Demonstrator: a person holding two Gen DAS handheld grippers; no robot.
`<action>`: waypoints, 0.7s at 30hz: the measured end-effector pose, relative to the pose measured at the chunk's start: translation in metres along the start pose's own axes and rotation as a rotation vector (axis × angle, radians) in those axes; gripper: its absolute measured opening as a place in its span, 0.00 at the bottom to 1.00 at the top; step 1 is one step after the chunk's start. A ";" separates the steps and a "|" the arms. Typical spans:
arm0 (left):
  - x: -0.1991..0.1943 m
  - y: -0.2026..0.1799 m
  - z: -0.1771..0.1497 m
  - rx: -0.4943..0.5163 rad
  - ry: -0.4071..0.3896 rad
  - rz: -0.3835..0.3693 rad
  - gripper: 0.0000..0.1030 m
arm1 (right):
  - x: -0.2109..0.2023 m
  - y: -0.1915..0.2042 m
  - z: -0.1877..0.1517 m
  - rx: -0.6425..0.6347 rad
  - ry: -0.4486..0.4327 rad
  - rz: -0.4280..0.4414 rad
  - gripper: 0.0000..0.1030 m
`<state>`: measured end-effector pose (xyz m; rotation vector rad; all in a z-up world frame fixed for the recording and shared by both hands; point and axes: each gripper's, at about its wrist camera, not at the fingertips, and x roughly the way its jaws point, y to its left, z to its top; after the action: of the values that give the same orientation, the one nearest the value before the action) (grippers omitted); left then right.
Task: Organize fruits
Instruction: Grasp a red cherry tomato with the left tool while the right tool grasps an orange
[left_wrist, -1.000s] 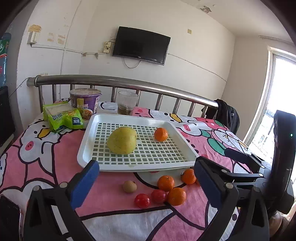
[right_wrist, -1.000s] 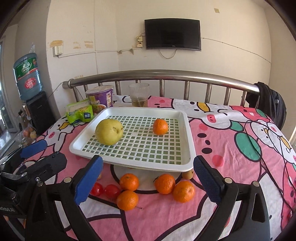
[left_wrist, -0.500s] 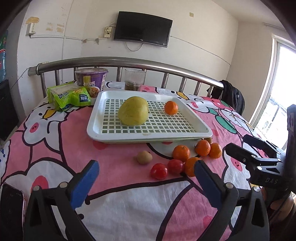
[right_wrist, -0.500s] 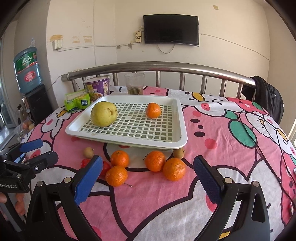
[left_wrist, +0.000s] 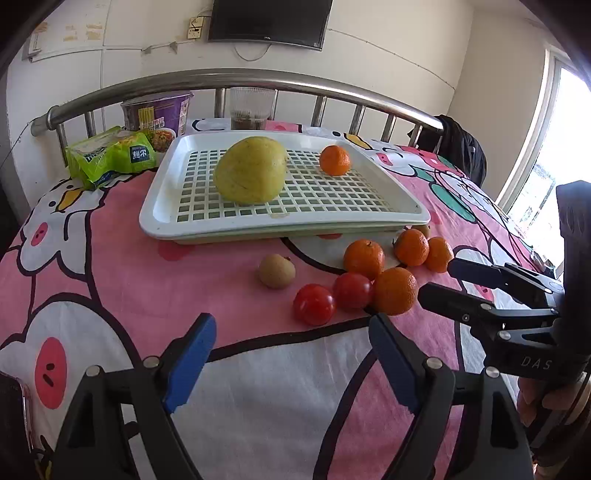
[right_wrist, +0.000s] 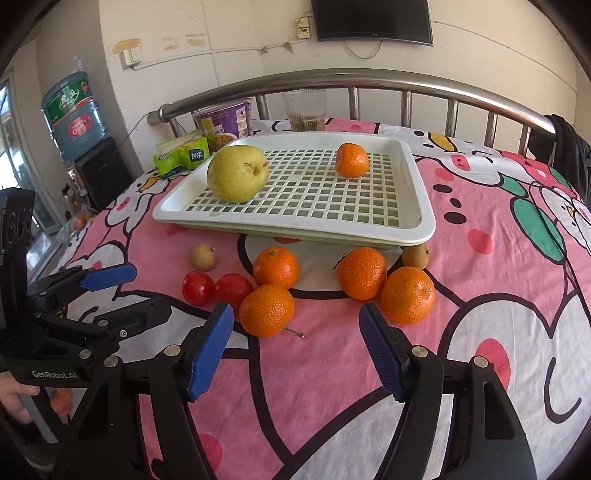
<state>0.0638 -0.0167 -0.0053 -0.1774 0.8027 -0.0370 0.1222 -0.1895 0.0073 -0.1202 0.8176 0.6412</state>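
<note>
A white slotted tray (left_wrist: 388, 210) sits on a desk covered by a pink cartoon cloth (left_wrist: 110, 266), with a metal rail (left_wrist: 258, 79) behind it. In the tray lie a big yellow pear (left_wrist: 251, 170) on the left and one orange (left_wrist: 334, 160) toward the far right, well apart. The rest of the fruit lies loose on the cloth just in front of the tray: four more oranges (right_wrist: 266, 309), two red tomatoes (right_wrist: 198, 287) touching each other, and two small brown fruits (right_wrist: 203, 256), one left of the cluster and one (right_wrist: 415, 256) tucked under the tray's near right corner. The left gripper (left_wrist: 291, 339) hangs low over bare cloth in front of the tomatoes; its blue-padded fingers (left_wrist: 190, 354) have just been closing but stand fairly wide with nothing between them. The right gripper (right_wrist: 295, 332) hangs just short of the nearest oranges; its fingers (right_wrist: 208, 347) have also just been closing, stand narrower, and hold nothing, the nearest orange lying just ahead of the left pad. Behind the tray stand a purple noodle cup (left_wrist: 157, 114), a green packet (left_wrist: 110, 155) and a ribbed glass (left_wrist: 253, 109). A TV (left_wrist: 267, 20) hangs on the wall, and a water bottle (right_wrist: 72, 114) stands at the left in the right wrist view.
</note>
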 end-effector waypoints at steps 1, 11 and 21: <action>0.001 0.000 0.001 0.000 0.002 -0.004 0.83 | 0.002 0.001 0.000 0.000 0.010 0.009 0.63; 0.019 0.002 0.006 -0.008 0.043 -0.020 0.68 | 0.017 0.013 0.000 -0.043 0.055 0.029 0.48; 0.034 0.004 0.010 -0.035 0.069 -0.068 0.51 | 0.029 0.021 0.002 -0.081 0.067 0.006 0.38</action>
<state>0.0949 -0.0143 -0.0237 -0.2377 0.8666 -0.0934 0.1261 -0.1572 -0.0093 -0.2136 0.8568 0.6785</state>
